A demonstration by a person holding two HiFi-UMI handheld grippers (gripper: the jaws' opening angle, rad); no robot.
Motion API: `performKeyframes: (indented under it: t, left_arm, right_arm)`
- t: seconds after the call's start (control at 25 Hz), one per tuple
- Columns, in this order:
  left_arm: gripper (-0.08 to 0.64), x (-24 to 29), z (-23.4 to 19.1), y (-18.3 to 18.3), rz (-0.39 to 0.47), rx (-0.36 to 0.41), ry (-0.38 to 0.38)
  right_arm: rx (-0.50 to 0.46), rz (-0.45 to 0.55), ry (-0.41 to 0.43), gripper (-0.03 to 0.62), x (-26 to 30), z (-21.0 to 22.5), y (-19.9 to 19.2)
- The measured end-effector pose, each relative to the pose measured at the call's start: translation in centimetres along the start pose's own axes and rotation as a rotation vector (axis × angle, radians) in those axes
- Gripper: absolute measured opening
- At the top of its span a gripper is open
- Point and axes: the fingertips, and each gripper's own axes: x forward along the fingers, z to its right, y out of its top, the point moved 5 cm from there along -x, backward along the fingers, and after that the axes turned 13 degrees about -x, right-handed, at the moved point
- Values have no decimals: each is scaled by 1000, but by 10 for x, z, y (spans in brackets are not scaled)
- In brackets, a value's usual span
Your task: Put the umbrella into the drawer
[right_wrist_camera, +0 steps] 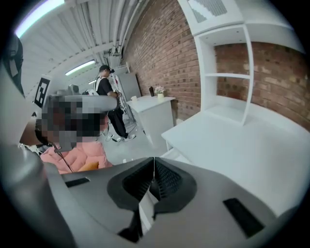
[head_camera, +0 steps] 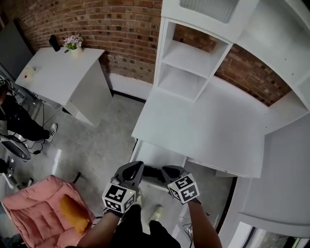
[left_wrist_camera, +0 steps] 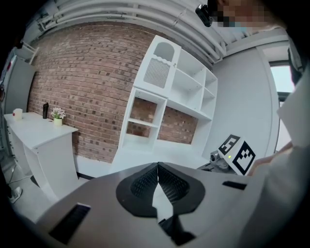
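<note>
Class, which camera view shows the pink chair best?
The head view: it shows the pink chair from above, with an orange cushion on it. The right gripper view catches only a part, beside a blurred patch. The left gripper view shows none of it.

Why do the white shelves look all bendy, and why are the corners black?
Left gripper view: the wide-angle lens bows the white shelf unit and brick wall and blacks out the corners. Right gripper view: same bending, plus glare from the ceiling light strip. Head view: the desk edges curve a little, but the light is even.
</note>
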Motion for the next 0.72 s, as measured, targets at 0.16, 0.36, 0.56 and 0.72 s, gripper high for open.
performKeyframes:
  t: [0.16, 0.36, 0.56, 0.72]
  left_arm:
    - [6, -5, 17, 11, 11, -3, 0]
    - [6, -15, 33, 35, 33, -9, 7]
    - [5, -32, 55, 63, 83, -3, -19]
    - [6, -45, 73, 87, 122, 25, -32]
  right_arm:
    - [29, 62, -69, 5, -32, 2, 17]
    - [71, 137, -192, 5, -76, 13, 39]
    - [90, 258, -284, 5, -125, 19, 63]
    - [92, 375, -339, 5, -163, 19, 87]
